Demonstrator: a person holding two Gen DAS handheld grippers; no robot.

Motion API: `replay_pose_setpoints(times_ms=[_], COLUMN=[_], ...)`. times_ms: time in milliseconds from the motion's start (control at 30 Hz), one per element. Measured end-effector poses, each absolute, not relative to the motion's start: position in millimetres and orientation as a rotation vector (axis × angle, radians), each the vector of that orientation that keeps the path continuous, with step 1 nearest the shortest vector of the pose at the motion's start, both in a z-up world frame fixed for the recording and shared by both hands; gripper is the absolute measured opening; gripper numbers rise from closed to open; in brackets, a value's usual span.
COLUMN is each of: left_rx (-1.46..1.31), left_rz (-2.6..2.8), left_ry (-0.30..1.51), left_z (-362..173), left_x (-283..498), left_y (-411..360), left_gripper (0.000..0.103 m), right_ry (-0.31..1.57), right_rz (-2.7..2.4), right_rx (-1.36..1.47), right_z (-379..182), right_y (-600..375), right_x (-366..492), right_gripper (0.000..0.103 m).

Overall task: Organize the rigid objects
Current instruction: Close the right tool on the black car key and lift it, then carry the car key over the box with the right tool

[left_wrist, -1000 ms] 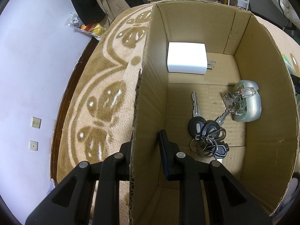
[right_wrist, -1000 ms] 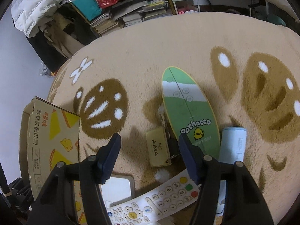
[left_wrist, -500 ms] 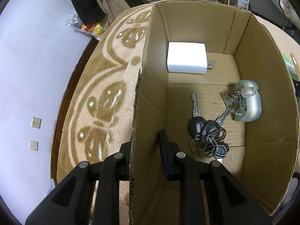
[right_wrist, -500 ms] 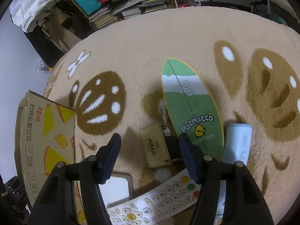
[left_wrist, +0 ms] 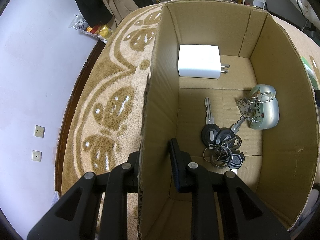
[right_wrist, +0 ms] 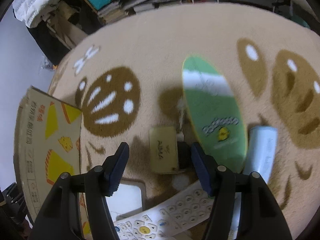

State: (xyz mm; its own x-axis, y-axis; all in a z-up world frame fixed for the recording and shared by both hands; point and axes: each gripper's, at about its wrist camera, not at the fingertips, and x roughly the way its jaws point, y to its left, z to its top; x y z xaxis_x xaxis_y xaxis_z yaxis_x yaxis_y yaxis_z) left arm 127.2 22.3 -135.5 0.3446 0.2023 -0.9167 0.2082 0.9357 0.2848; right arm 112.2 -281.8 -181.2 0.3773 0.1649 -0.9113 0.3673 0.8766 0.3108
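In the left wrist view, a cardboard box (left_wrist: 284, 104) holds a white charger (left_wrist: 198, 64), a bunch of keys (left_wrist: 220, 140) and a pale green case (left_wrist: 266, 110) with a cartoon charm. My left gripper (left_wrist: 156, 146) is shut on the box's left wall, one finger inside and the other hidden outside. In the blurred right wrist view, my right gripper (right_wrist: 160, 147) hangs open just above a beige key tag (right_wrist: 164, 150) with a dark fob beside it on the carpet. The tag lies between the fingers, untouched.
A green oval board (right_wrist: 212, 110) lies right of the tag, with a light blue tube (right_wrist: 262, 148) beyond it. Below are a white remote (right_wrist: 170, 214) and a white square item (right_wrist: 126, 198). The box's printed outside (right_wrist: 46, 140) stands at left. Shelves of books line the back.
The right gripper has dropped closer to the beige tag, which now sits larger between its fingers; the view is motion-blurred. The left gripper and box have not moved.
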Motion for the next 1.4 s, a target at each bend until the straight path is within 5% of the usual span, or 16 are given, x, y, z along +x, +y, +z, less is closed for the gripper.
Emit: replay_pose_setpoints(times_ms=[200, 333, 667, 833, 1400], left_rx=[0.385, 0.39, 0.393, 0.396, 0.394], left_rz=[-0.003, -0.002, -0.002, -0.002, -0.002], left_ry=[1.229, 1.228, 1.227, 1.226, 1.228], left_z=[-135.8, -135.9, -135.9, -135.9, -135.8], left_x=[126.8, 126.9, 126.6, 126.8, 127.8], left_y=[21.5, 21.8, 21.6, 21.0, 21.4], left_gripper=[0.021, 0.021, 0.021, 0.022, 0.021], right_ry=[1.198, 1.213, 1.159, 1.083, 0.862], right_rz=[-0.146, -0.167, -0.111, -0.08, -0.01], right_rx=[0.469, 0.405, 0.299, 0.316, 0.26], right_z=[-184.1, -182.4, -165.7, -146.5, -85.0], right_y=[-275.5, -269.8, -248.3, -246.1, -216.3], right_x=[116.7, 118.7, 118.4, 118.2, 114.6], right_gripper=[0.066, 0.037, 0.024, 0.006, 0.004])
